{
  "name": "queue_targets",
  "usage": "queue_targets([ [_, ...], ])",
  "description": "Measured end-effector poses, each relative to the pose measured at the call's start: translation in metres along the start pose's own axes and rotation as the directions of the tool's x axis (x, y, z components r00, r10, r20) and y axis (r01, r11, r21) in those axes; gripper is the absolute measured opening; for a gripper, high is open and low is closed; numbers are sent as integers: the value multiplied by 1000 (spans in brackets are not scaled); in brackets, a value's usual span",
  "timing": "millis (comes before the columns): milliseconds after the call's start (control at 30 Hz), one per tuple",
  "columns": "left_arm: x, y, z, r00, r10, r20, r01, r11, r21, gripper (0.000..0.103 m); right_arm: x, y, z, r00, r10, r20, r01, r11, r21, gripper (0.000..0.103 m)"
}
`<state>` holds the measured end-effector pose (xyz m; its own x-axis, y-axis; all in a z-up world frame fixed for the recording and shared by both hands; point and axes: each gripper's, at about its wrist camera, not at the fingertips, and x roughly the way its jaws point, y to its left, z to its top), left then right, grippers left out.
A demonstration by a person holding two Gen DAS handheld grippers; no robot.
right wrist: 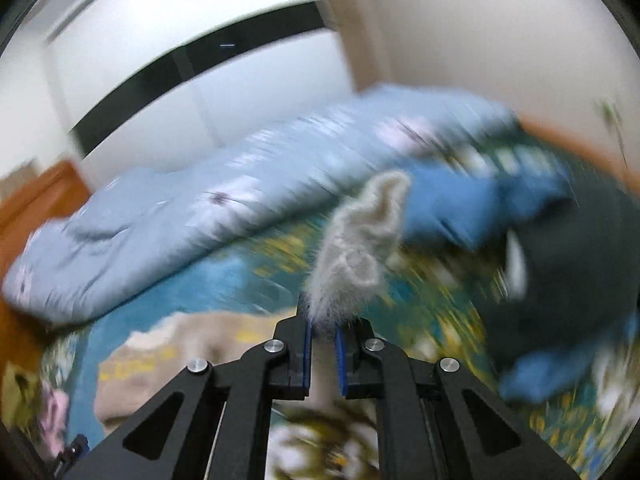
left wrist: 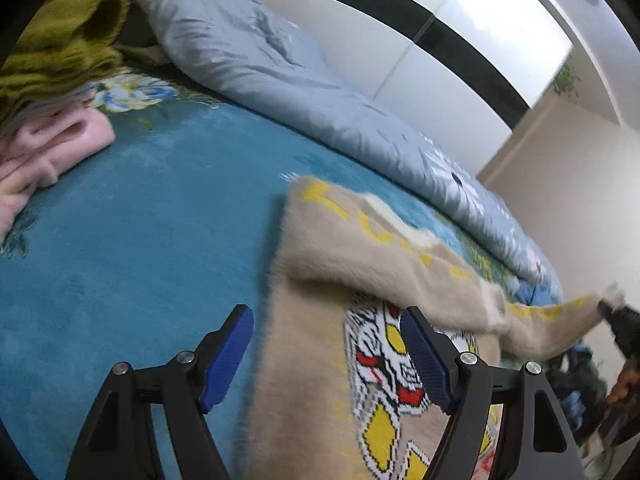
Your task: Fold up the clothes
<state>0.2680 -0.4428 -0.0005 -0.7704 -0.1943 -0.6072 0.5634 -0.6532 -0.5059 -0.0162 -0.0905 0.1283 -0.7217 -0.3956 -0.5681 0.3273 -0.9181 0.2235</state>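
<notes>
A beige fuzzy sweater (left wrist: pixel 316 364) with a yellow, red and white graphic lies on the teal bedspread (left wrist: pixel 140 240). My left gripper (left wrist: pixel 324 314) hovers open over the sweater's left edge, and its pads touch nothing. One sleeve (left wrist: pixel 540 318) stretches off to the right, lifted, and its end sits in my right gripper (left wrist: pixel 612 312). The right wrist view is blurred, but it shows the right gripper (right wrist: pixel 323 320) shut on the fuzzy sleeve end (right wrist: pixel 360 248), which sticks up past the pads. The sweater body (right wrist: pixel 180 352) lies lower left there.
A rolled light blue floral quilt (left wrist: pixel 260 52) runs along the far side of the bed. An olive garment (left wrist: pixel 60 52) and a pink one (left wrist: pixel 48 148) lie at the left. Dark and blue clothes (right wrist: pixel 560 260) are piled at the right. White wardrobe doors (left wrist: pixel 400 40) stand behind.
</notes>
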Motion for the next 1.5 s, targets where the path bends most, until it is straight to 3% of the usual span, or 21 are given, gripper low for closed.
queue_targets([
  [133, -5, 27, 9, 1000, 6, 17, -4, 994, -108, 79, 0, 98, 21, 996, 92, 6, -89, 972, -219, 10],
  [267, -14, 55, 15, 999, 22, 43, -12, 978, -211, 79, 22, 176, -8, 981, 178, -72, -192, 924, -330, 10],
  [433, -20, 80, 18, 998, 37, 56, -19, 957, -290, 79, 69, 256, -71, 936, 265, -234, -335, 874, -352, 10],
  [667, -20, 95, 22, 998, 37, 59, -15, 941, -339, 79, 103, 320, -121, 894, 302, -330, -416, 833, -365, 10],
  [867, -18, 104, 23, 998, 37, 49, -17, 931, -364, 79, 125, 337, -161, 866, 249, -434, -433, 807, -401, 11],
  [967, -16, 101, 23, 998, 41, 41, -24, 936, -352, 79, 122, 336, -166, 862, 255, -437, -447, 788, -423, 21],
  [1033, -14, 98, 23, 998, 47, 37, -32, 942, -335, 79, 115, 334, -166, 849, 281, -448, -480, 764, -432, 40],
  [1133, -11, 90, 25, 999, 38, 37, -25, 952, -307, 79, 97, 326, -158, 832, 327, -447, -524, 728, -443, 41],
  [1233, -6, 76, 32, 999, 12, 32, -3, 964, -264, 79, 83, 306, -139, 861, 328, -389, -493, 727, -478, 44],
  [1333, 2, 57, 44, 989, -146, 19, 147, 965, -216, 79, 84, 269, -115, 910, 262, -321, -395, 781, -483, 47],
  [1400, 11, 48, 53, 972, -235, -7, 229, 953, -196, 79, 89, 241, -99, 933, 209, -291, -328, 825, -459, 47],
  [1500, 46, 50, 65, 930, -357, -85, 326, 911, -253, 79, 97, 191, -84, 935, 180, -305, -282, 900, -332, 47],
])
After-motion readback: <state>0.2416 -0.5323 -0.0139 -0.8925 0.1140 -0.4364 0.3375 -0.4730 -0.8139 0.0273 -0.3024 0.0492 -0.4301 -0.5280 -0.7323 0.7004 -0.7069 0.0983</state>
